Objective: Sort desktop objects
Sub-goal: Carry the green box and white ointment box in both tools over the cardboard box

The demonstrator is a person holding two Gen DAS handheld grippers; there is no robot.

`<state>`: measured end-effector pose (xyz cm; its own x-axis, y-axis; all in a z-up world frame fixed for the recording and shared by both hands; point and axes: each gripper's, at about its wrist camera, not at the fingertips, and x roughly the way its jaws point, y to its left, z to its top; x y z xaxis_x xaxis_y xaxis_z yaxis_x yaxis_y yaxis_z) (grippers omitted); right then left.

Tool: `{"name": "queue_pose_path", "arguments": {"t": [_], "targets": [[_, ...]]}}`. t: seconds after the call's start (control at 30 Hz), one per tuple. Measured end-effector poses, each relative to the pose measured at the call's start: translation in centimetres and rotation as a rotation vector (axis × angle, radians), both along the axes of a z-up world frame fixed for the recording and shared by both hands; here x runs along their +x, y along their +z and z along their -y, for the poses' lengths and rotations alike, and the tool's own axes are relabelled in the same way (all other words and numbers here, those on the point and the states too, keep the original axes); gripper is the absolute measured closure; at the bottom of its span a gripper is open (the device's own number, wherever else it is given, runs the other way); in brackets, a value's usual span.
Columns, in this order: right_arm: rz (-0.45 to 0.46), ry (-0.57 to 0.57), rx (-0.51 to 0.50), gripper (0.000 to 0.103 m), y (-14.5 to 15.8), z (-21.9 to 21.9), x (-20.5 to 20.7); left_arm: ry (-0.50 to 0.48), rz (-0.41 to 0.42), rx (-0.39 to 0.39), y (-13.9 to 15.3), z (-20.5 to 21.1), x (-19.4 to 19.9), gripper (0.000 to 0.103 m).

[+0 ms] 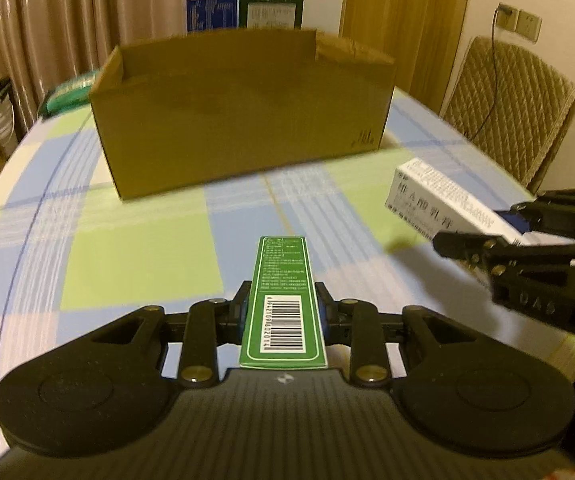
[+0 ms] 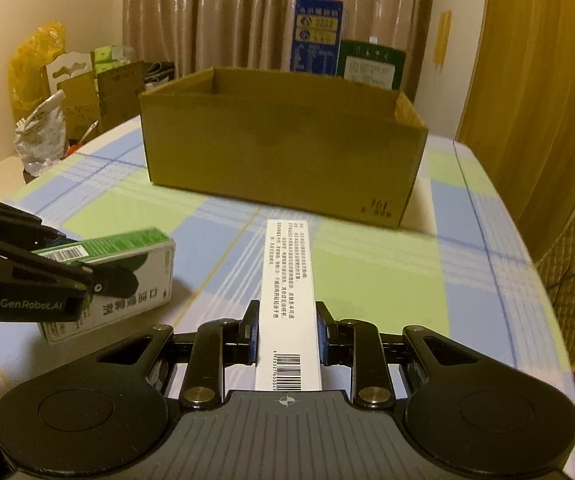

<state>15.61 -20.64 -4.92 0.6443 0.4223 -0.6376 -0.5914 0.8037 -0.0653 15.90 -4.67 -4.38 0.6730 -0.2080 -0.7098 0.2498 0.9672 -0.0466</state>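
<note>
Your left gripper (image 1: pixel 283 312) is clamped on the green box (image 1: pixel 283 300), your right gripper (image 2: pixel 286 332) on the white box (image 2: pixel 287 300). Both boxes point forward, above the table (image 1: pixel 127 248). The carton (image 1: pixel 243 112) waits ahead, probably to receive them end first.

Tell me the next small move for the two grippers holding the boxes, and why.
Probably carry both forward over the open brown cardboard box before releasing. The left gripper is clamped on the slim green carton and the right gripper on the slim white carton. Both cartons are held above the checked tablecloth, short of the cardboard box.
</note>
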Motion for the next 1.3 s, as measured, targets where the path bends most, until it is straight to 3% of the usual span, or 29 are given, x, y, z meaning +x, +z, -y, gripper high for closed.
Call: {"name": "queue_pose_path", "arguments": {"t": [0.67, 1.0, 1.3], "targets": [[-0.049, 0.004, 0.013, 0.080, -1.8, -0.1, 0.7, -0.035, -0.076, 0.085, -2.7, 1.2, 1.2, 0.078], [-0.088, 0.017, -0.045, 0.079, -3.7, -1.0, 1.3, -0.032, -0.074, 0.065, -2.7, 0.9, 0.9, 0.078], [-0.079, 0.023, -0.029, 0.080, -3.5, -1.3, 1.3, -0.035, -0.057, 0.027, -2.1, 0.7, 1.0, 0.078]]}}
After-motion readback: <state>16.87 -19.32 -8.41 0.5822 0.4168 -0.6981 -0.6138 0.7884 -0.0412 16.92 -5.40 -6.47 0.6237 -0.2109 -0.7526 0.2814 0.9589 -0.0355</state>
